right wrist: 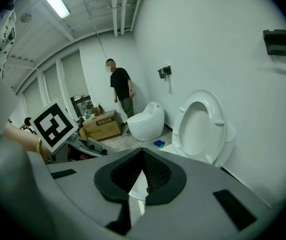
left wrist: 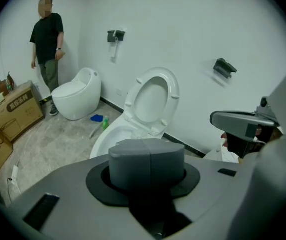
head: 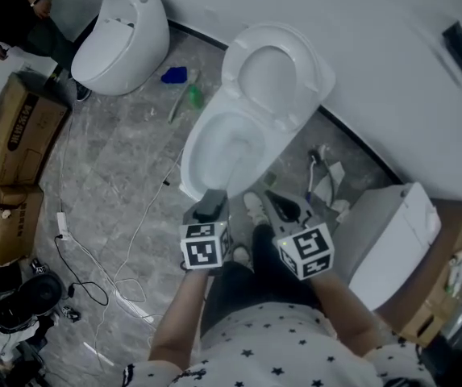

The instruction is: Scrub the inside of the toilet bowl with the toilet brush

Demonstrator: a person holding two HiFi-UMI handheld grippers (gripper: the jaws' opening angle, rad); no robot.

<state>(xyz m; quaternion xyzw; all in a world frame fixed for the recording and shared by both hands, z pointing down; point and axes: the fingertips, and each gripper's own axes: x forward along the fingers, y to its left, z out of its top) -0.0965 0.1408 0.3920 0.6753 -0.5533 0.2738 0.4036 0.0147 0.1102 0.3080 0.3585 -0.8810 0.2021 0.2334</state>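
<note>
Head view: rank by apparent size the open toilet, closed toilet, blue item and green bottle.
1. open toilet
2. closed toilet, farther from the camera
3. blue item and green bottle: both small and look alike, so no clear order

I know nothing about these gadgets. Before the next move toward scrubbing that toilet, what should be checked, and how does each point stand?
1. Lid up, bowl open: ok.
2. Brush in hand: not ok. The left gripper is shut on nothing, and the right gripper is open and empty.
3. Brush located: cannot tell. A blue item and a green item lie on the floor beside the bowl.
4. Bystander out of the way: ok, standing by the far toilet.
</note>
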